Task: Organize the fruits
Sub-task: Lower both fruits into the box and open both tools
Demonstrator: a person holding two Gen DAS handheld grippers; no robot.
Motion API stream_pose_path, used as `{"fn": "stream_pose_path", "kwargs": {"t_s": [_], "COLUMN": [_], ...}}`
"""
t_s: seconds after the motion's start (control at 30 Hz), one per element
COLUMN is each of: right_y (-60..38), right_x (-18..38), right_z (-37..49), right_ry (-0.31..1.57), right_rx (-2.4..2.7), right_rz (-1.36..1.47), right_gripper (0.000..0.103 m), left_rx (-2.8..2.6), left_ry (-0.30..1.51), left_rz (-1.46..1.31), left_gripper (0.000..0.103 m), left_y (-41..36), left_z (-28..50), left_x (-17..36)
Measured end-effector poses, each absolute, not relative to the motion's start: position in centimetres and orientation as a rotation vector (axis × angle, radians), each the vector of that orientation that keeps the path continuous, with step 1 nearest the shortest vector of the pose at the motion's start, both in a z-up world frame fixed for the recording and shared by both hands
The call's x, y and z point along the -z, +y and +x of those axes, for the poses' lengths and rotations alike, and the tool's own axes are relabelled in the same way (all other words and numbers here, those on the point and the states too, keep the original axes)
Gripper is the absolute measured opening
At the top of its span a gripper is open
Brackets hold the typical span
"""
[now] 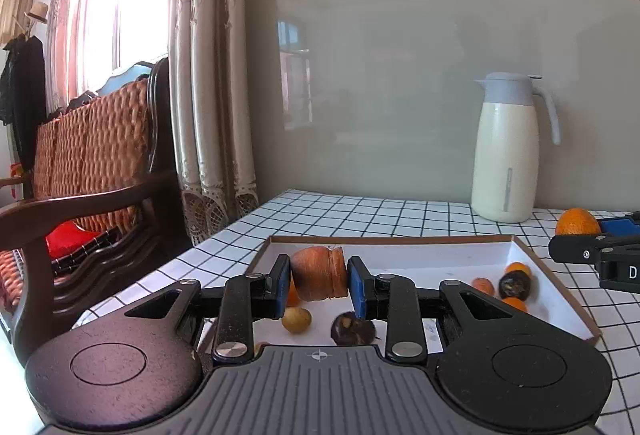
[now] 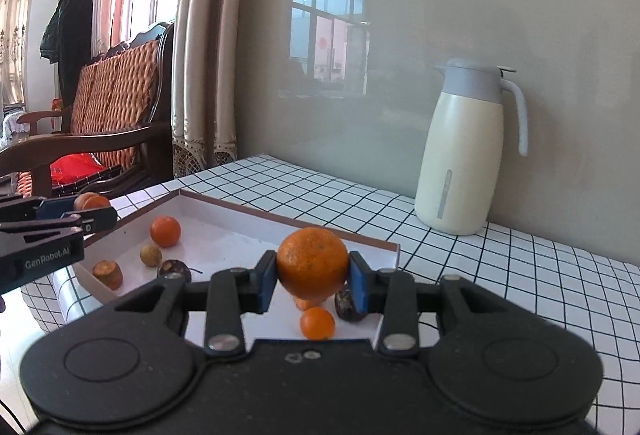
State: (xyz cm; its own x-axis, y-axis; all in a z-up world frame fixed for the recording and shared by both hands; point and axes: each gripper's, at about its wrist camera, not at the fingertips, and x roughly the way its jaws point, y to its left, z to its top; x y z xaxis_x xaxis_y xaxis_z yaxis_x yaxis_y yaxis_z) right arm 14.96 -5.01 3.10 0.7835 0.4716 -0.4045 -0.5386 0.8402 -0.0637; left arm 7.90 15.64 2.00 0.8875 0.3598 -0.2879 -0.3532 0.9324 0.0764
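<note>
My left gripper [image 1: 319, 281] is shut on a carrot chunk [image 1: 319, 273] and holds it above the white tray [image 1: 536, 271]. It also shows at the left of the right wrist view [image 2: 86, 210]. My right gripper [image 2: 313, 277] is shut on a large orange [image 2: 313, 262] above the tray's near corner [image 2: 384, 249]; the orange also shows in the left wrist view [image 1: 577, 222]. In the tray lie a small orange [image 2: 165, 231], a yellowish fruit [image 2: 151, 255], a second carrot chunk [image 2: 108, 273], dark passion fruits [image 2: 174, 269] and a small tangerine [image 2: 317, 322].
A cream thermos jug [image 2: 464, 151] stands on the checkered tablecloth [image 2: 500, 275] against the grey wall. A wooden armchair with a woven cushion [image 1: 92, 155] and curtains [image 1: 212, 75] are to the left of the table.
</note>
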Motion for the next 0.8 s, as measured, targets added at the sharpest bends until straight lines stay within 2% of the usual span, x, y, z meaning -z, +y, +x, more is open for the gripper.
{"fn": "stream_pose_path", "kwargs": {"t_s": [0.8], "right_y": [-2.6], "right_x": [-2.8], "right_z": [20.4], "right_ry": [0.427], "right_rx": [-0.535], "right_rz": [-0.203], "right_gripper": [0.029], "left_rx": [-0.383], "left_ry": [0.336], "left_rz": [0.023], "left_gripper": [0.031], "left_y": [18.6], "left_z": [13.9], "left_x": [-1.5]}}
